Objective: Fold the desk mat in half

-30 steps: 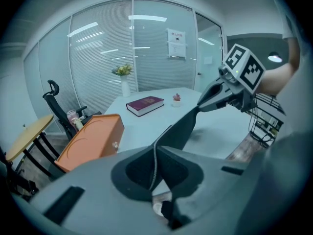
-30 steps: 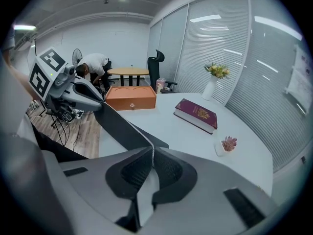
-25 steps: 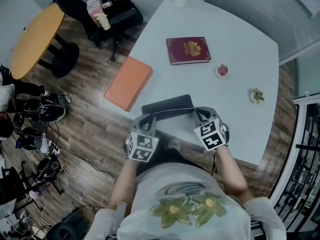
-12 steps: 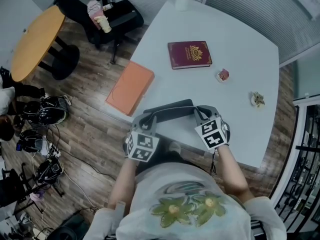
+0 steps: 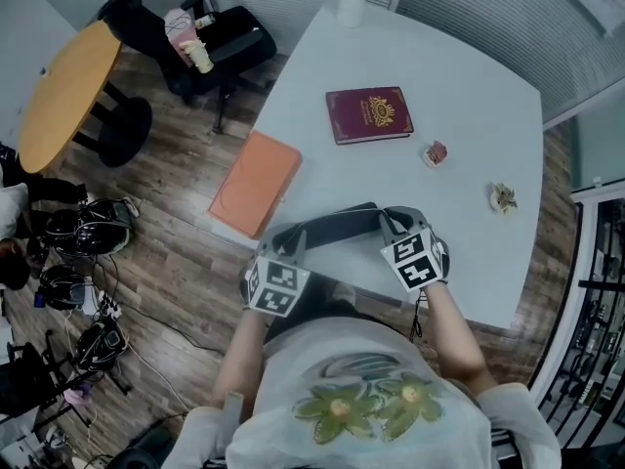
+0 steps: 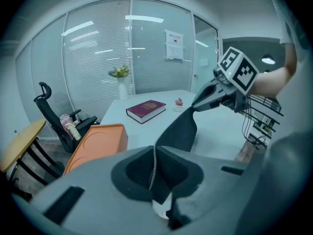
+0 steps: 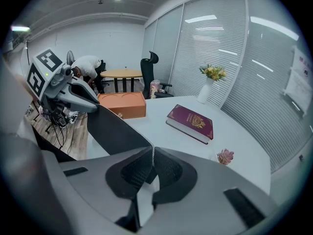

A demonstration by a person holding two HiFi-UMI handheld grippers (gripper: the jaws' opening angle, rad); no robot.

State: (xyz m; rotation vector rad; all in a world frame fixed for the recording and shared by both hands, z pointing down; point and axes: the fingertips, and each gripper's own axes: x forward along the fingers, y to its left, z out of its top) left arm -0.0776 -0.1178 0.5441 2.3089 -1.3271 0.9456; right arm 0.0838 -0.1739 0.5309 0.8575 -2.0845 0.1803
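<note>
Over the near edge of the white surface [image 5: 459, 154], as the head view shows it, both forearms are reaching forward from the torso, side by side, with the claws angling downward. The left claw [image 5: 290, 240] and the right claw [image 5: 389, 221] are each pinching one end of the dark mat [image 5: 332, 225], which is spanning the gap between them as a lifted band just above the surface. A red book [image 5: 369, 114] is lying farther out, and an orange box [image 5: 256, 182] is sitting at the left edge.

From the left claw view, the jaws are clamping tight on the mat's thin edge. The sheet is rising and twisting away toward the right claw, which is gripping the far corner with a bare forearm behind it.

From the right claw view, its jaws are likewise pressing together on the mat's edge. The sheet is stretching leftward to the left claw, with box and book lying beyond.
</note>
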